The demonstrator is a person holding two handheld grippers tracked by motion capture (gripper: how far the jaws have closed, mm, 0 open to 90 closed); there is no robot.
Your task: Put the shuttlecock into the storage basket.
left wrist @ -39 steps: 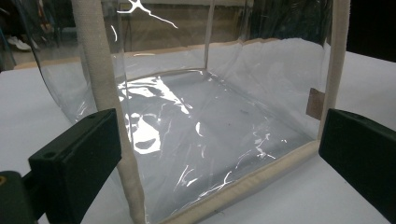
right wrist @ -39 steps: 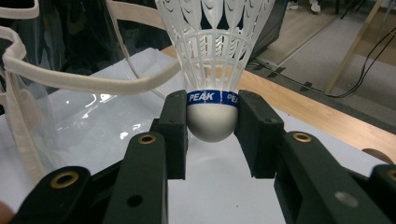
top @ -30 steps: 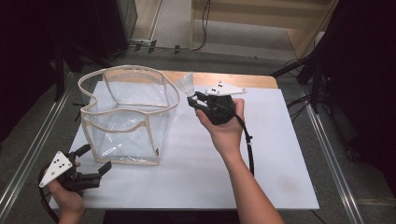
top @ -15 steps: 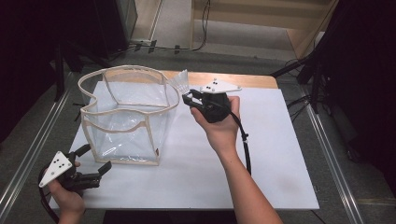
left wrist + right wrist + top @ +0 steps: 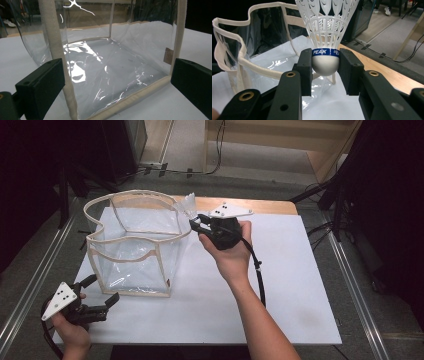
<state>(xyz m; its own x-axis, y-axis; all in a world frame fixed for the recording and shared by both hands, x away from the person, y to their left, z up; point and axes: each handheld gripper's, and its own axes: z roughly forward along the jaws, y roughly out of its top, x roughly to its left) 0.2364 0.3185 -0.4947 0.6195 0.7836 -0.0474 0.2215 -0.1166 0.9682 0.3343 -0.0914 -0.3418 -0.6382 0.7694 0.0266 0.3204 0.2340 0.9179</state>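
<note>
A white plastic shuttlecock (image 5: 325, 37) with a blue band and a white cork is clamped by its cork in my right gripper (image 5: 325, 66). In the high view the right gripper (image 5: 196, 224) holds the shuttlecock (image 5: 186, 206) at the right rim of a clear plastic bag with cream fabric trim (image 5: 131, 245). The bag (image 5: 244, 52) stands open on the white table sheet. My left gripper (image 5: 102, 290) rests open near the table's front left corner, its jaws spread before the bag's lower front corner (image 5: 110, 75).
A white sheet (image 5: 280, 285) covers the table, with a strip of bare wood (image 5: 265, 206) along the far edge. Metal rails run along both sides of the table. Cables and stand legs lie on the floor behind.
My right gripper has carried the shuttlecock leftward, from over the table to the bag's right rim. The left gripper has stayed in place.
</note>
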